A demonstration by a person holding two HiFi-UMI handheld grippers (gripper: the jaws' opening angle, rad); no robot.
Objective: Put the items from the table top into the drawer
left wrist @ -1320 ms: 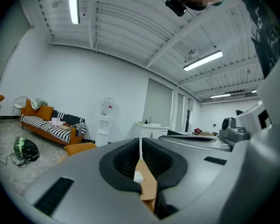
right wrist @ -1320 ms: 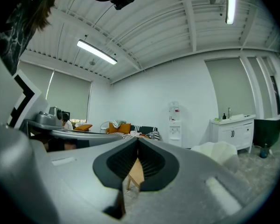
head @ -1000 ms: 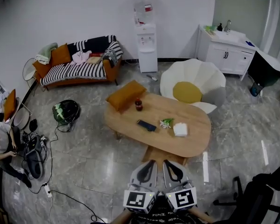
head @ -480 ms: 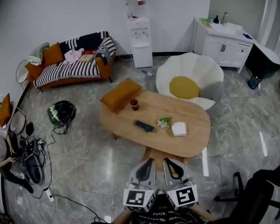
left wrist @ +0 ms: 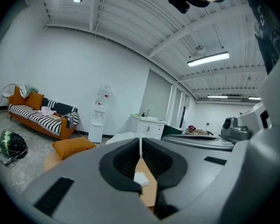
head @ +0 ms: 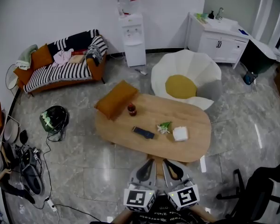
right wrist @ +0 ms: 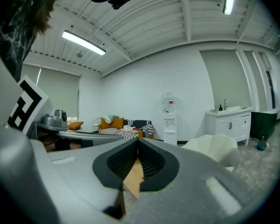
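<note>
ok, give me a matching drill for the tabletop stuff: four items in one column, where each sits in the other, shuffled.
Items:
1. orange cushion
2. red jar
3. dark flat device
4. white packet

Places (as the head view shows them):
a. nearest the right end of the table
b. on the left end
c. about the middle
d. just right of the cushion

Pairs: 1-b, 2-d, 3-c, 4-a
</note>
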